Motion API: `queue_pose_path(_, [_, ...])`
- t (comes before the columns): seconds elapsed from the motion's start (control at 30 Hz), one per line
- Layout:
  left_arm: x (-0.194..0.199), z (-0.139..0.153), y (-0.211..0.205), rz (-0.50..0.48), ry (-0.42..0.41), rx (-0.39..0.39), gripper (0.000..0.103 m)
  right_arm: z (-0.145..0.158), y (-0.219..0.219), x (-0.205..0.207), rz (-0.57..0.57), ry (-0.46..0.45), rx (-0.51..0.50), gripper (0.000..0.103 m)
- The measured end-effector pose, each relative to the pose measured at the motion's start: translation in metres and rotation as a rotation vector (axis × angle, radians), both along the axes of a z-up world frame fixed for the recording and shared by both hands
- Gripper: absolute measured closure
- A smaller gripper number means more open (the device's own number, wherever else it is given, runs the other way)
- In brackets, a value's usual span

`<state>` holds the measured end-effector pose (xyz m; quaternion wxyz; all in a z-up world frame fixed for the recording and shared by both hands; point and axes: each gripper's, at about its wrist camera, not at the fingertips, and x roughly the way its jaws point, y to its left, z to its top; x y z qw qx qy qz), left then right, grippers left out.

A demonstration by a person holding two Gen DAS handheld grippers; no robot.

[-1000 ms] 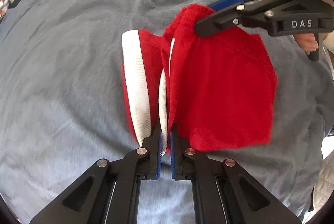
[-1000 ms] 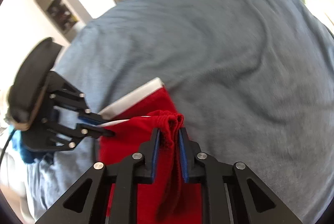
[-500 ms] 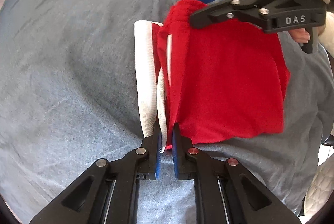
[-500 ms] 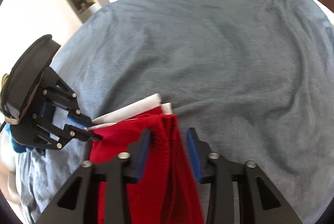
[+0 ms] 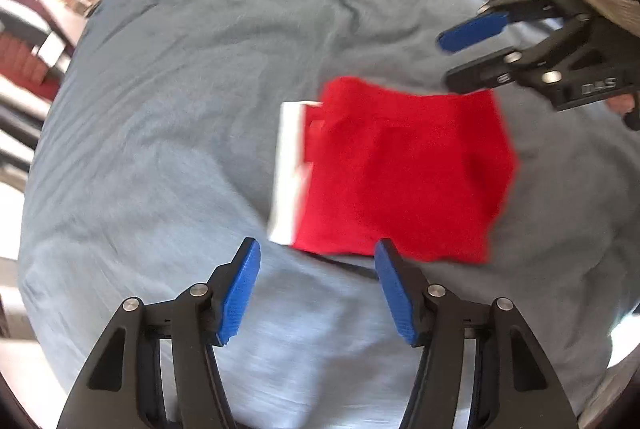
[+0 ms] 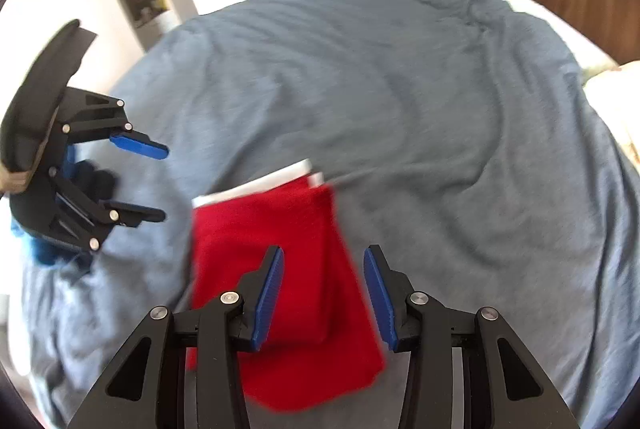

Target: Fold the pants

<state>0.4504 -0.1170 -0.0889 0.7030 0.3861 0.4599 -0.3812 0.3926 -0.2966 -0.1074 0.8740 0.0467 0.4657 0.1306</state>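
Red folded fabric pants [image 5: 404,177] with white stripe are lying flat on grey-blue quilted bedding [image 5: 168,133], just ahead of both grippers. Left gripper [image 5: 316,261] and right gripper [image 6: 323,261] are hovering with jaws opening, gripping nothing.

The folded red pants [image 6: 276,249] with a white band lay on the grey-blue bedcover [image 6: 420,109]; the right tool [image 6: 323,295], jaws opening, hovered above, nothing gripped; the left tool [image 6: 160,183] was seen beside.
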Motion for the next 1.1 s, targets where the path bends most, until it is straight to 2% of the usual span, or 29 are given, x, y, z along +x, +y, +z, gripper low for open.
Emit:
queue_pose_path(0.1, [-0.053, -0.015, 0.0, 0.104, -0.005, -0.031, 0.045, -0.002, -0.002, -0.016, 0.066, 0.031, 0.017, 0.06])
queue_pose_path(0.2, [-0.099, -0.024, -0.001, 0.24, 0.018, -0.073, 0.045, -0.014, -0.001, -0.024, 0.126, 0.08, -0.028, 0.06])
queue_pose_path(0.33, [-0.12, -0.041, -0.008, 0.428, 0.0, -0.105, 0.045, -0.029, 0.005, -0.025, 0.223, 0.117, -0.081, 0.06])
queue_pose_path(0.43, [-0.132, -0.055, -0.015, 0.521, -0.092, -0.103, 0.045, -0.035, 0.014, -0.023, 0.305, 0.097, -0.123, 0.06])
queue_pose_path(0.63, [-0.141, -0.072, -0.025, 0.557, -0.158, -0.122, 0.046, -0.047, 0.025, -0.016, 0.392, 0.091, -0.17, 0.061])
queue_pose_path(0.77, [-0.132, -0.073, -0.025, 0.609, -0.13, -0.163, 0.049, -0.051, 0.027, -0.016, 0.399, 0.089, -0.178, 0.061])
queue_pose_path(0.97, [-0.127, -0.075, -0.022, 0.662, -0.138, -0.167, 0.05, -0.051, 0.034, -0.016, 0.388, 0.052, -0.2, 0.061])
queue_pose_path(1.0, [-0.129, -0.074, -0.024, 0.649, -0.151, -0.163, 0.05, -0.051, 0.035, -0.017, 0.386, 0.048, -0.202, 0.067])
queue_pose_path(1.1, [-0.131, -0.073, -0.029, 0.628, -0.152, -0.166, 0.05, -0.049, 0.034, -0.017, 0.38, 0.031, -0.23, 0.072])
